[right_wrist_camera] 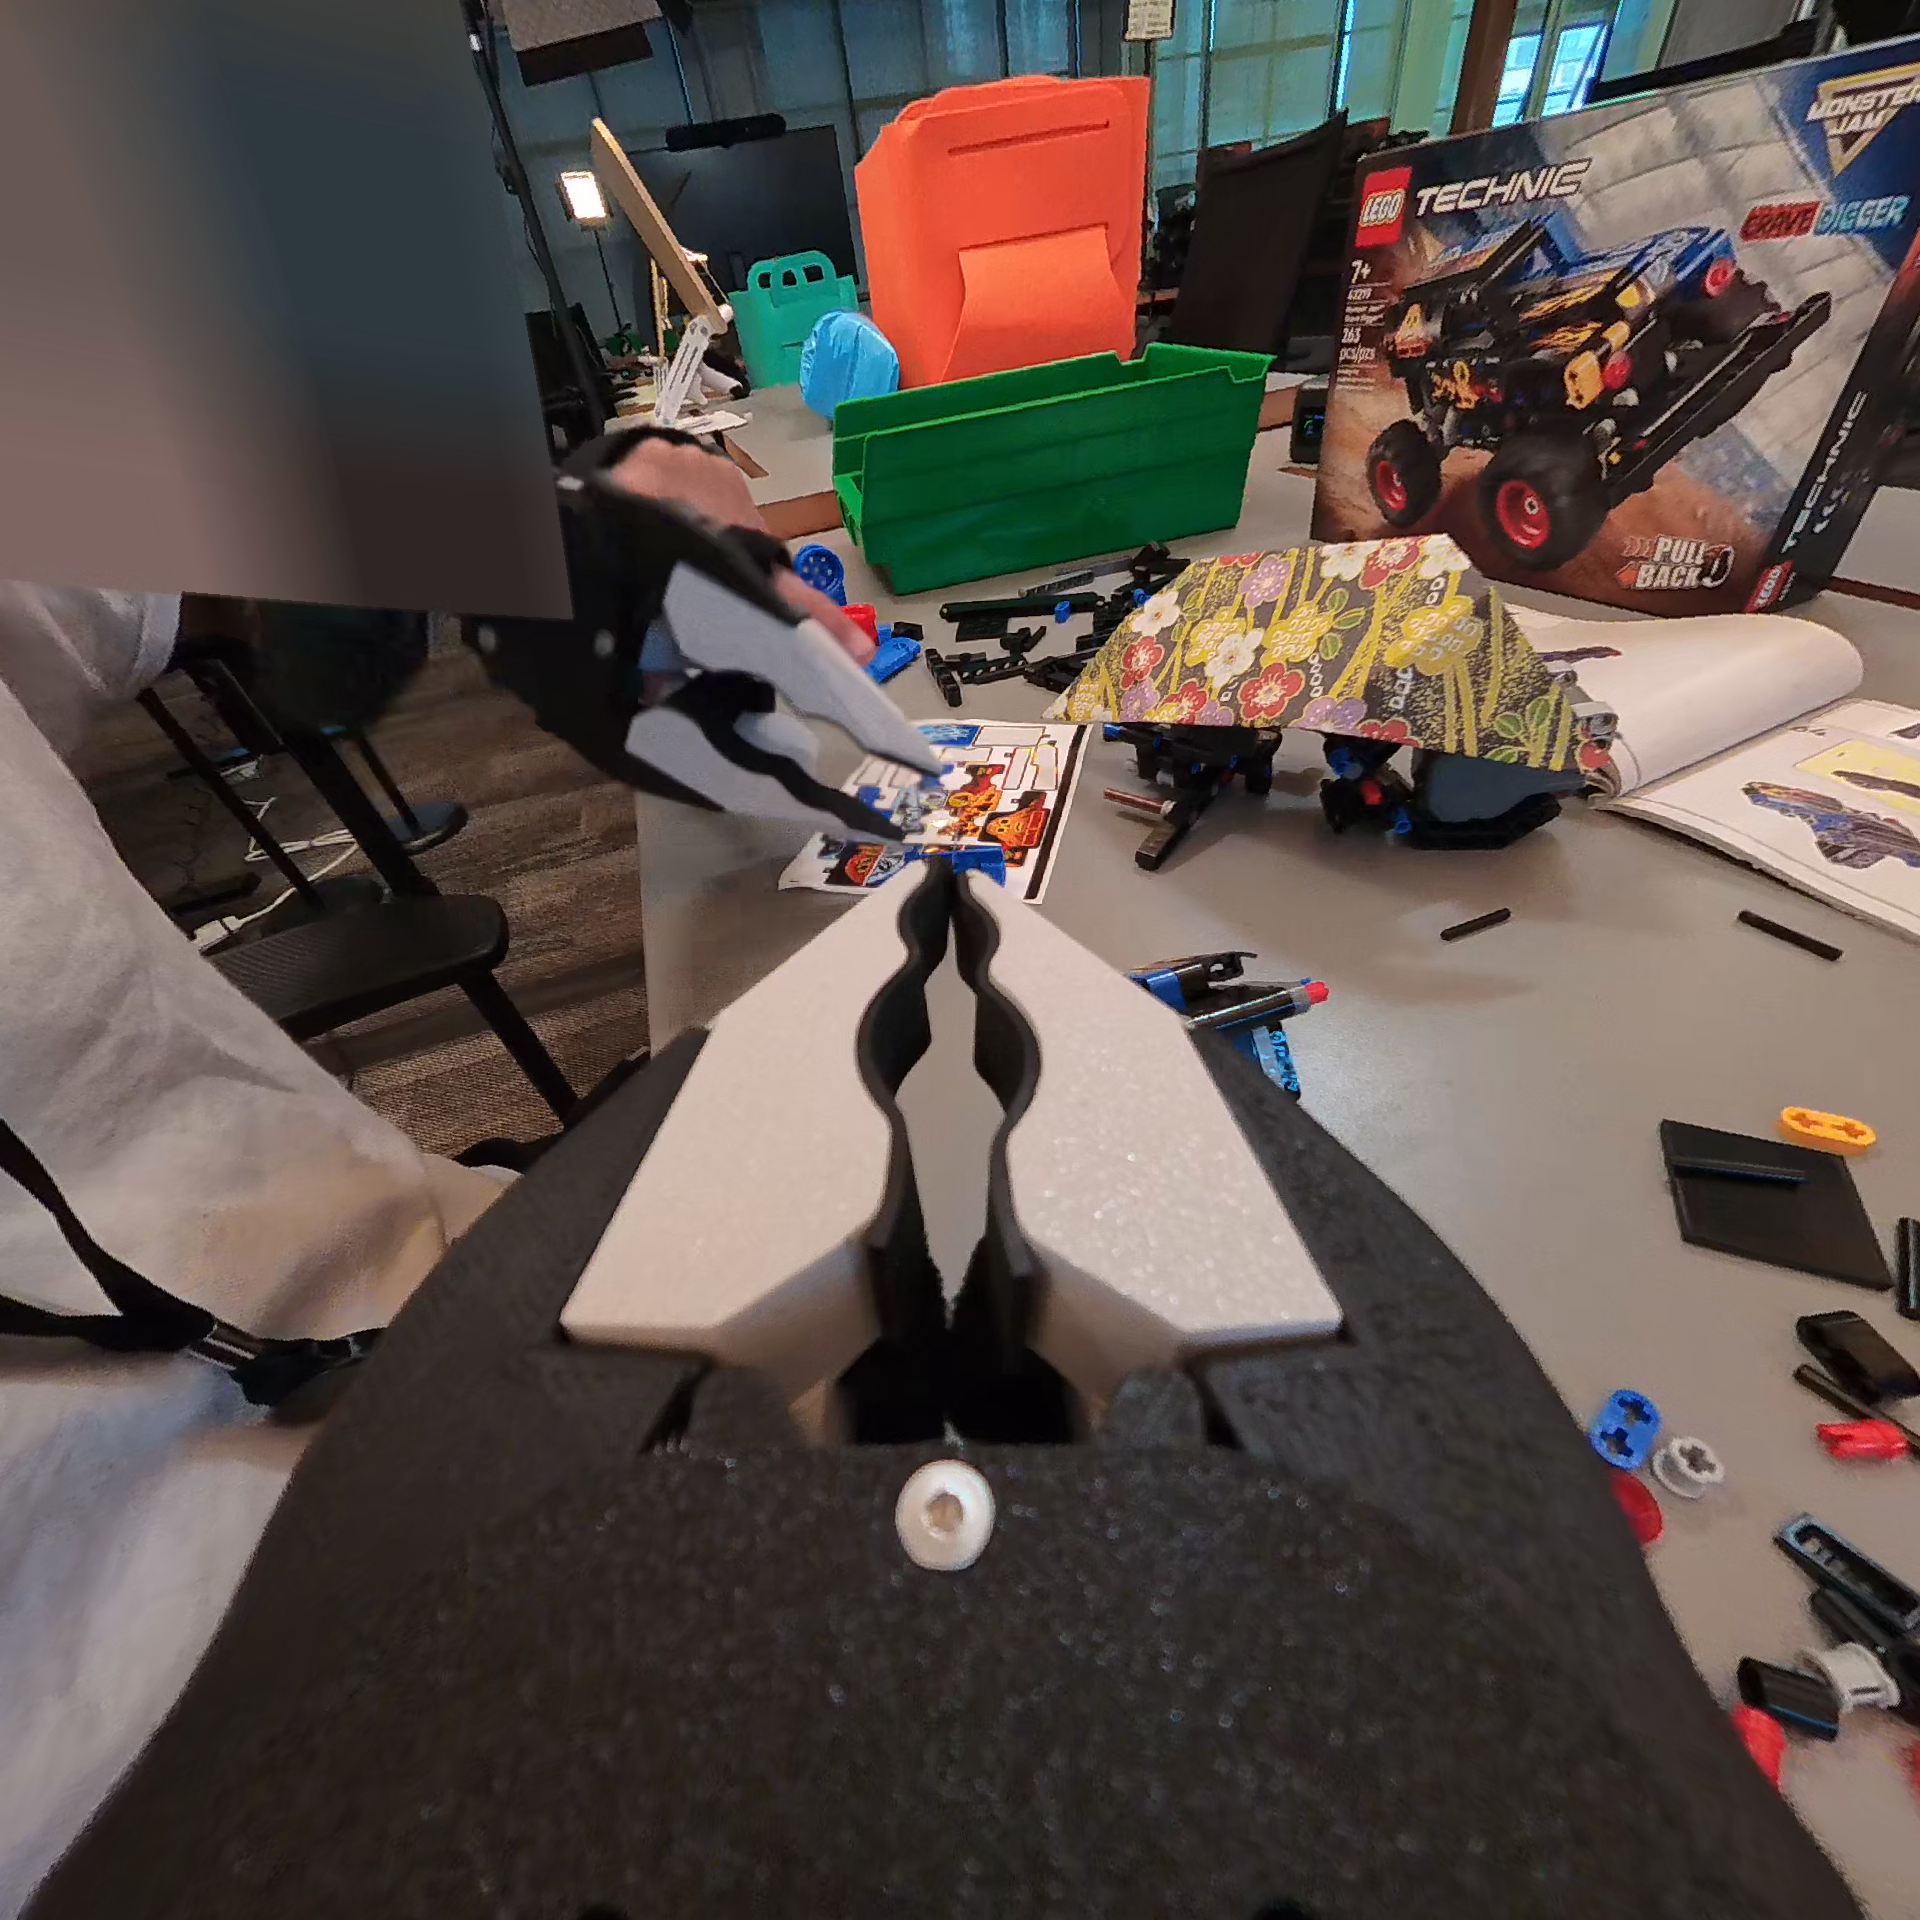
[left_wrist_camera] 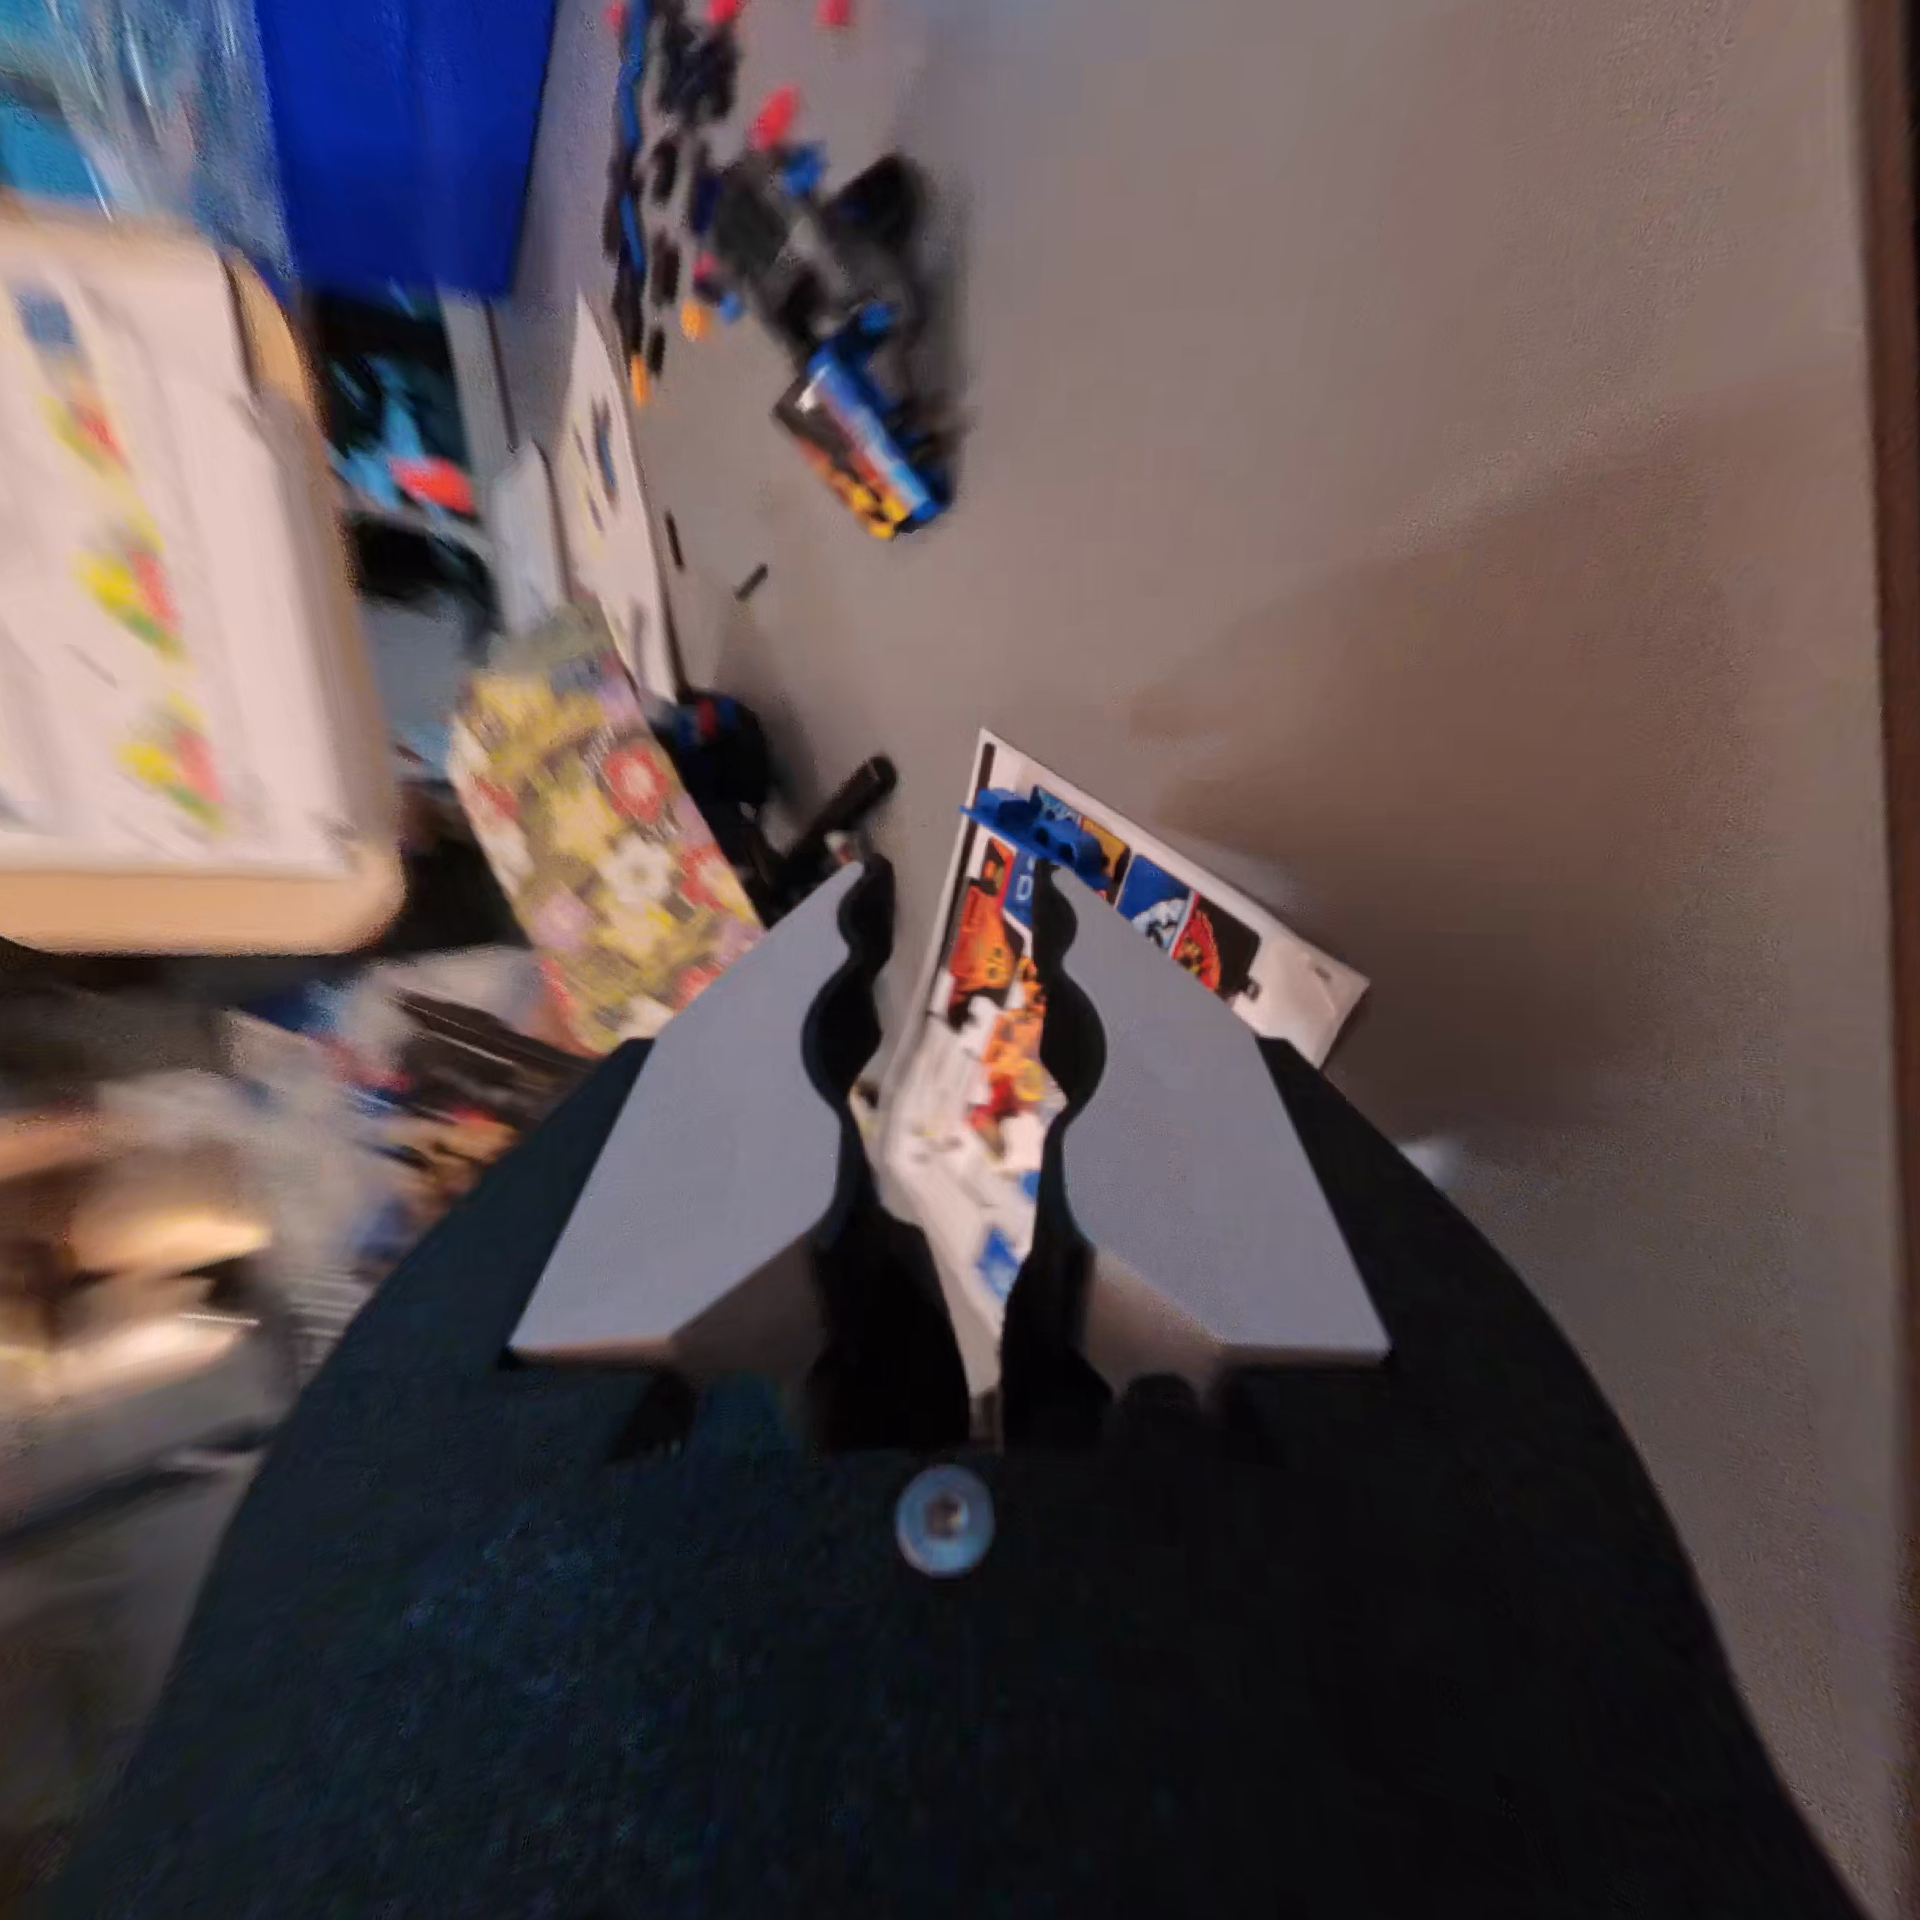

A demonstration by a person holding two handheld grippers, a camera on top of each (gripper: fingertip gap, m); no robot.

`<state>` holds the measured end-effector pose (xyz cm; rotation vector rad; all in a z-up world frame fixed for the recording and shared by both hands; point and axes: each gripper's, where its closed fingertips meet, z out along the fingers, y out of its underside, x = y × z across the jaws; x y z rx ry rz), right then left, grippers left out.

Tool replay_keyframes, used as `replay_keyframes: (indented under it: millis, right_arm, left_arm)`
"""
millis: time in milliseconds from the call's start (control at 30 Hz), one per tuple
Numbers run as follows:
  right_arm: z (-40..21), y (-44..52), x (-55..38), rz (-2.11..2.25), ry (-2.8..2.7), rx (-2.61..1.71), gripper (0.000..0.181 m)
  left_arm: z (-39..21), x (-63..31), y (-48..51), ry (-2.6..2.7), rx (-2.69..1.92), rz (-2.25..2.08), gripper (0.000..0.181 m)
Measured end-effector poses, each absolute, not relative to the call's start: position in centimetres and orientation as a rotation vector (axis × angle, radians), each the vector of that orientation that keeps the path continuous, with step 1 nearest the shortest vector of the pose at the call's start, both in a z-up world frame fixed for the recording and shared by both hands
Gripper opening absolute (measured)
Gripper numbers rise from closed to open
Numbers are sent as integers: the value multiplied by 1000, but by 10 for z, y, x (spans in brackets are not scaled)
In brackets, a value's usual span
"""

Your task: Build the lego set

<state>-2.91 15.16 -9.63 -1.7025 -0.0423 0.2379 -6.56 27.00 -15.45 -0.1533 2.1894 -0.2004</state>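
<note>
My right gripper (right_wrist_camera: 951,881) is shut at its tips on a small blue Lego piece (right_wrist_camera: 982,862), just above a printed sticker sheet (right_wrist_camera: 1003,800) near the table's left edge. My left gripper (left_wrist_camera: 961,868) is open and empty, with its tips over the same sheet (left_wrist_camera: 1195,925). The blue piece (left_wrist_camera: 1039,816) sits right at one of its fingertips. In the right wrist view the left gripper (right_wrist_camera: 920,800) comes in from the left, held by a hand. The left wrist view is tilted and blurred.
A partly built black chassis (right_wrist_camera: 1195,769) lies under flowered paper (right_wrist_camera: 1299,644). A small blue sub-assembly (right_wrist_camera: 1236,997), an open booklet (right_wrist_camera: 1766,800), the set's box (right_wrist_camera: 1621,332) and a green bin (right_wrist_camera: 1049,468) are on the table. Loose parts (right_wrist_camera: 1766,1195) lie at the right. A chair (right_wrist_camera: 364,935) stands off the left edge. My right fingertips sit around 15 cm from my left ones.
</note>
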Motion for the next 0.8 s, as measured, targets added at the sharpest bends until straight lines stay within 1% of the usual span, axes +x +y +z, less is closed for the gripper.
replay_keyframes:
  millis: [33, 100, 133, 200, 300, 367, 433, 500, 567, 667, 800]
  right_arm:
    - [-96, 151, -29, 240, -40, -1701, 0]
    - [-96, 151, -29, 244, -37, -1698, 0]
    - [-96, 151, -29, 246, -36, -1699, 0]
    - [-96, 152, -29, 253, -36, -1701, 0]
    - [-96, 151, -28, 254, -31, -1697, 0]
    - [-96, 151, -27, 254, -27, -1695, 0]
    - [-96, 151, -27, 257, -25, -1695, 0]
    - [-96, 151, -27, 260, -24, -1696, 0]
    - [-96, 152, -27, 264, -22, -1696, 0]
    - [-95, 151, -26, 265, -17, -1691, 0]
    - [-95, 151, -26, 267, -16, -1693, 0]
  left_arm:
    - [-156, -65, 274, 2245, -359, -326, 24]
    - [-167, -69, 274, 2369, -747, -578, 36]
    - [-169, -70, 272, 2385, -848, -665, 36]
    - [-166, -68, 268, 2368, -854, -750, 28]
    - [-171, -63, 268, 2367, -933, -735, 26]
    - [-174, -62, 266, 2363, -1011, -770, 17]
    - [-179, -62, 265, 2363, -1010, -752, 10]
    - [-182, -59, 269, 2327, -974, -675, 6]
    - [-174, -55, 267, 2273, -854, -604, 5]
    - [-160, -51, 257, 2179, -523, -368, 5]
    - [-168, -54, 221, 2173, -279, -243, 5]
